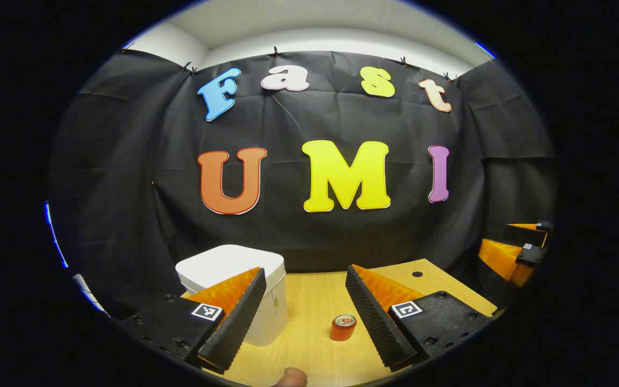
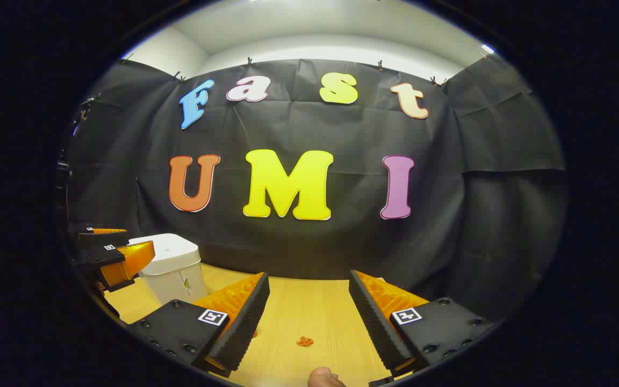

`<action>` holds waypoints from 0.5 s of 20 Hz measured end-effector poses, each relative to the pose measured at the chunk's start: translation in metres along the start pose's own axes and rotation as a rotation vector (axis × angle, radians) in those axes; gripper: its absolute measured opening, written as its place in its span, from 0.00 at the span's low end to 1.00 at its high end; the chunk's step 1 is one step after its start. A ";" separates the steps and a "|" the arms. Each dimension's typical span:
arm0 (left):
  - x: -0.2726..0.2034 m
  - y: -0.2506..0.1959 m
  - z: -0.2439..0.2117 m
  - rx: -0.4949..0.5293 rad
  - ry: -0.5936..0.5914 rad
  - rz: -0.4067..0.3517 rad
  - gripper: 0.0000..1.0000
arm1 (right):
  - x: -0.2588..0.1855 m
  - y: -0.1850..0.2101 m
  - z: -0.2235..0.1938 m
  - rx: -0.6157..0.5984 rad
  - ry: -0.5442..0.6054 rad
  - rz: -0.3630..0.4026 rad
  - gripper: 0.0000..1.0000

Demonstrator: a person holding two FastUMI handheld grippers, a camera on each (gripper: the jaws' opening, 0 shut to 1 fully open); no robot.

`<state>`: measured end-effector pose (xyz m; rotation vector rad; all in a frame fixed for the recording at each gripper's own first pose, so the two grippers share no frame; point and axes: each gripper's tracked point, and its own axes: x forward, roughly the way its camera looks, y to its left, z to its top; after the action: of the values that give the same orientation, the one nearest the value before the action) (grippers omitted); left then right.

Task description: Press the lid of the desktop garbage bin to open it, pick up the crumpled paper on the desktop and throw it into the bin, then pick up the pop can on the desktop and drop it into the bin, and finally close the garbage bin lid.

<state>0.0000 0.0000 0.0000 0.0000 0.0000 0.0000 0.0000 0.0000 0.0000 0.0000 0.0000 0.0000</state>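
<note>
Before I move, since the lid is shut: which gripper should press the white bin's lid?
Left, probably. The white plastic bin sits right behind the left gripper's open fingers; from the right gripper it stands farther off to the side.

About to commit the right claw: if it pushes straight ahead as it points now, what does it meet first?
Probably the crumpled paper, lying on the desktop between the open right claw fingers; past it only bare wood, then the wall. Depth is uncertain.
</note>
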 end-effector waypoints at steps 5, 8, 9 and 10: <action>0.010 -0.013 -0.003 -0.003 0.014 -0.014 0.98 | 0.011 -0.006 -0.004 0.008 0.017 0.002 0.95; 0.014 -0.016 -0.009 -0.004 0.035 -0.013 0.98 | 0.016 -0.006 -0.009 0.009 0.030 0.007 0.95; 0.016 -0.016 -0.009 -0.004 0.037 -0.012 0.98 | 0.017 -0.006 -0.009 0.006 0.032 0.004 0.95; 0.016 -0.016 -0.010 -0.005 0.039 -0.011 0.99 | 0.018 -0.007 -0.009 0.007 0.032 0.005 0.95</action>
<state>0.0165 -0.0157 -0.0097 -0.0051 0.0389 -0.0105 0.0178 -0.0068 -0.0091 0.0065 0.0322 0.0045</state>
